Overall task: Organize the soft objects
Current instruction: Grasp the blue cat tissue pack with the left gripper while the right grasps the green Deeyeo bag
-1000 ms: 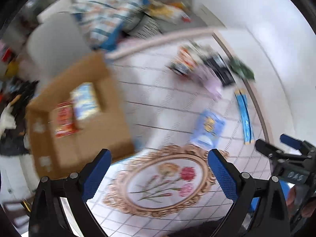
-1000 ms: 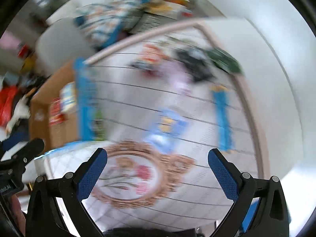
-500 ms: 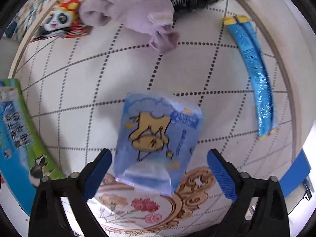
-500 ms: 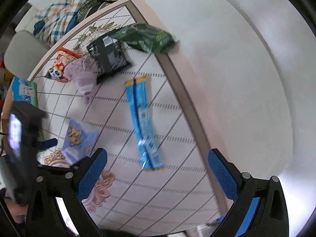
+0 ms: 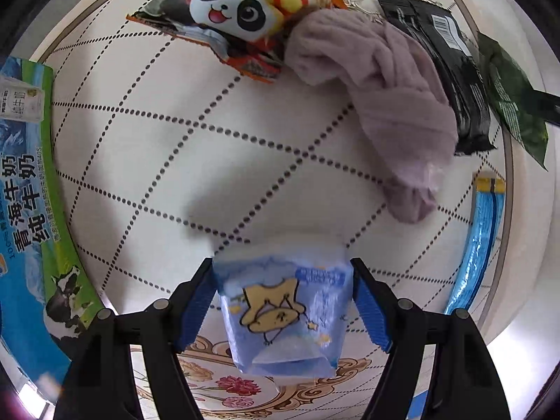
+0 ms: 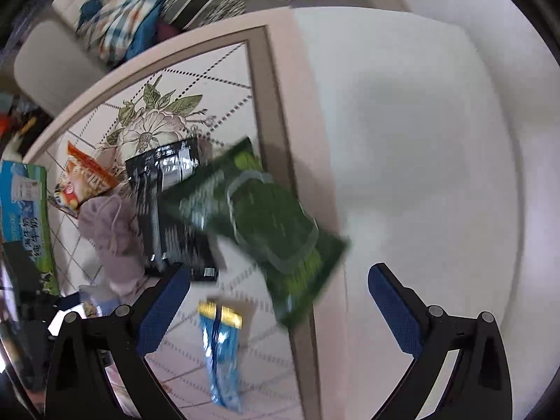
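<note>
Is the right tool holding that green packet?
No, the right tool is open with nothing between its blue pads, and the green packet lies ahead of it, untouched.

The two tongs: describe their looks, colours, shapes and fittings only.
Both look alike. The left tongs have two black, angular plastic fingers lined with ribbed blue pads and round silver bolt heads on top. The right tongs are built the same way. No cables, markings or sleeves show.

Readable print on the milk carton

Large Chinese characters 青海牛奶 and 纯牛奶 along the side of the blue-green milk carton (image 5: 26,210); small 纯牛奶 on its white corner label. Barcode on the black pouch (image 5: 437,45), digits too small; print on the blue tissue pack (image 5: 283,311) blurred.
</note>
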`<action>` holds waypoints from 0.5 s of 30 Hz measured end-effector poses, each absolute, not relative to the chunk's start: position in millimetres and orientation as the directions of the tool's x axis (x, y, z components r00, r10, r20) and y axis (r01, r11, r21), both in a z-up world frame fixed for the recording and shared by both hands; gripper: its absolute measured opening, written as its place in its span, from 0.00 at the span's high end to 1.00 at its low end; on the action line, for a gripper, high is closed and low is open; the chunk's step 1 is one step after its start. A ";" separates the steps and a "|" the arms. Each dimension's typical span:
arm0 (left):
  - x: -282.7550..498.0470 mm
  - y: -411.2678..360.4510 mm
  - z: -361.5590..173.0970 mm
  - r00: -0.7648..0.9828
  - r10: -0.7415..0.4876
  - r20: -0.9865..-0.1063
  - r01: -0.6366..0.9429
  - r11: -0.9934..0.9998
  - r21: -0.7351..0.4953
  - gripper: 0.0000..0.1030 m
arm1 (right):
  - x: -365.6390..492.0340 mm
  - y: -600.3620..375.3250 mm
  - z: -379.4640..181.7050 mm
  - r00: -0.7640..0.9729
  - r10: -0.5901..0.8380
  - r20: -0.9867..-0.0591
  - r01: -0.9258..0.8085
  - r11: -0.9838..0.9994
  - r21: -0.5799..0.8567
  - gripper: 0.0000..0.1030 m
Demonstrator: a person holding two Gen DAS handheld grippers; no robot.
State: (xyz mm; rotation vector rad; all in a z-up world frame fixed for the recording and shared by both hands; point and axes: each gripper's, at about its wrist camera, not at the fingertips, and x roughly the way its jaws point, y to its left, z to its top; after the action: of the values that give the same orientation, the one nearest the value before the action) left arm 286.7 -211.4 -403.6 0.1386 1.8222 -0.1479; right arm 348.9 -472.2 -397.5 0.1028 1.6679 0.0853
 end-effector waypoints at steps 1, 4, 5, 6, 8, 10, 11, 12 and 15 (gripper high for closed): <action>288.7 -211.1 -405.1 -0.254 0.019 -0.967 0.173 0.985 -0.026 0.29 | 354.2 -470.3 -403.7 -0.111 0.107 -0.988 -0.008 0.994 0.108 0.01; 296.7 -211.7 -410.7 -0.269 0.021 -0.963 0.169 0.985 -0.025 0.29 | 368.1 -465.3 -424.5 -0.179 0.080 -0.981 -0.045 0.995 0.090 0.29; 300.7 -210.6 -409.7 -0.263 0.024 -0.964 0.171 0.985 -0.023 0.29 | 369.9 -465.8 -428.2 -0.194 0.067 -0.979 -0.037 0.996 0.076 0.33; 300.6 -211.2 -409.7 -0.262 0.023 -0.965 0.176 0.984 -0.024 0.29 | 370.9 -467.4 -430.6 -0.205 0.052 -0.977 -0.015 0.998 0.057 0.39; 299.3 -212.6 -410.1 -0.265 0.025 -0.964 0.186 0.982 -0.026 0.29 | 369.1 -477.2 -431.3 -0.227 0.060 -0.972 0.102 0.994 0.038 0.42; 294.6 -221.7 -410.9 -0.270 0.023 -0.963 0.186 0.982 -0.029 0.29 | 361.4 -490.1 -434.2 -0.272 0.141 -0.952 0.261 0.963 0.068 0.42; 291.8 -225.0 -411.2 -0.272 0.021 -0.962 0.185 0.982 -0.031 0.29 | 359.1 -493.4 -432.9 -0.261 0.183 -0.948 0.304 0.948 0.099 0.42; 287.0 -225.0 -412.4 -0.275 0.016 -0.961 0.183 0.983 -0.035 0.29 | 358.8 -495.0 -430.3 -0.245 0.186 -0.951 0.312 0.944 0.104 0.40; 272.0 -217.0 -417.6 -0.279 0.006 -0.960 0.173 0.984 -0.044 0.29 | 363.3 -496.3 -420.7 -0.186 0.119 -0.975 0.263 0.963 0.067 0.24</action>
State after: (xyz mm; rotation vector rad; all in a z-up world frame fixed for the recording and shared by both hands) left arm 272.0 -217.0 -417.6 0.1301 1.8485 -0.1617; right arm 363.3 -496.3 -420.7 0.2848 1.7619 -0.1322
